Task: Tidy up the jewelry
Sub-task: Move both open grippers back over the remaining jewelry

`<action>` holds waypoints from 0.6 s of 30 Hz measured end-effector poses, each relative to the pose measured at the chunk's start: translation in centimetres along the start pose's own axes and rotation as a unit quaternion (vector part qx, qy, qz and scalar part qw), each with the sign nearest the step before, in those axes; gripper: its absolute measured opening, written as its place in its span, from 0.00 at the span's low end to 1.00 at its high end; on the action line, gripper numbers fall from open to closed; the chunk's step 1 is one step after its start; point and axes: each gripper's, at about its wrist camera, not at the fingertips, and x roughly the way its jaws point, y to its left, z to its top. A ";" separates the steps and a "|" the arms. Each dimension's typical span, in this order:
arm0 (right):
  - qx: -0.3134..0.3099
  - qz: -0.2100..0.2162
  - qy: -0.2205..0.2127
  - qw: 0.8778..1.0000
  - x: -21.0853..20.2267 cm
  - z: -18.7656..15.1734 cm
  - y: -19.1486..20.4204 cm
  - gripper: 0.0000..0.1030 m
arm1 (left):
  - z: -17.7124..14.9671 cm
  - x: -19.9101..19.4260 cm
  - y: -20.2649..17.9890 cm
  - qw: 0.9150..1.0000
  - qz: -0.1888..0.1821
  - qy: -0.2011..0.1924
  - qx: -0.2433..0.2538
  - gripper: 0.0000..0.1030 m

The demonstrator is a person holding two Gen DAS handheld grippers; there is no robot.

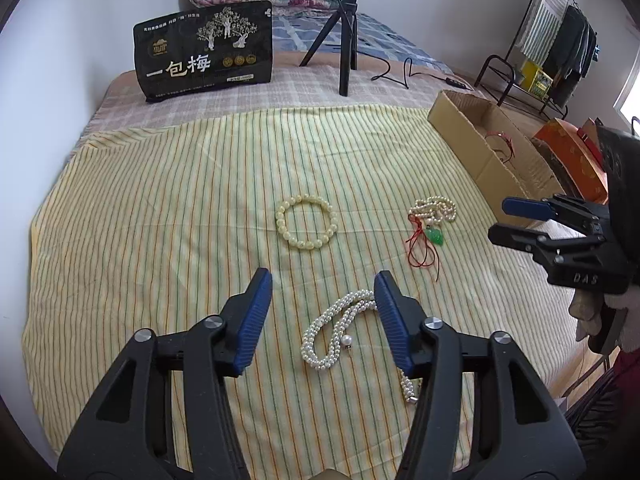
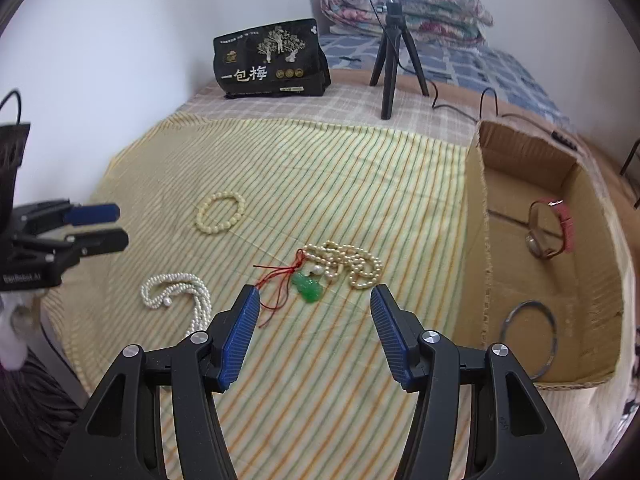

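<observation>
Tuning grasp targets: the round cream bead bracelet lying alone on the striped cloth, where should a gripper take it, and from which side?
Probably straight down from above, fingers straddling one arc of the bead bracelet. It lies flat as an open ring on the striped cloth, so a sideways approach offers nothing to close on. Its near arc looks best: clear of the other pieces and facing the open left gripper.

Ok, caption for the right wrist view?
Open right tool over jade pendant and pearl necklace; watch and bangle already in cardboard box.

Black snack bag printed "一包梅" in white, right gripper body embossed "DAS"
</observation>
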 end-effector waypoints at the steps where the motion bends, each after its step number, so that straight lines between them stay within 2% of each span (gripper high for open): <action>1: 0.006 0.006 0.003 1.000 0.3 0.1 0.0 0.55 | -0.1 0.1 0.1 1.000 -0.001 0.002 0.001 0.51; 3: 0.008 0.017 0.011 1.000 0.9 0.2 0.1 0.55 | -0.2 0.4 0.4 1.000 -0.001 0.006 0.002 0.50; 5: 0.000 0.022 0.019 1.000 1.4 0.1 0.4 0.55 | -0.5 0.8 0.7 1.000 -0.002 0.014 0.001 0.42; 9: -0.022 0.023 0.043 0.999 2.9 -0.5 1.0 0.41 | -1.0 1.7 0.9 1.000 -0.007 0.031 0.002 0.41; 12: -0.029 0.017 0.054 0.998 3.9 -0.9 0.9 0.35 | -1.1 2.3 0.8 0.999 -0.013 0.040 0.005 0.35; 18: -0.037 0.010 0.062 0.997 5.1 -1.0 0.6 0.34 | -1.3 3.5 0.8 0.998 -0.021 0.055 0.006 0.35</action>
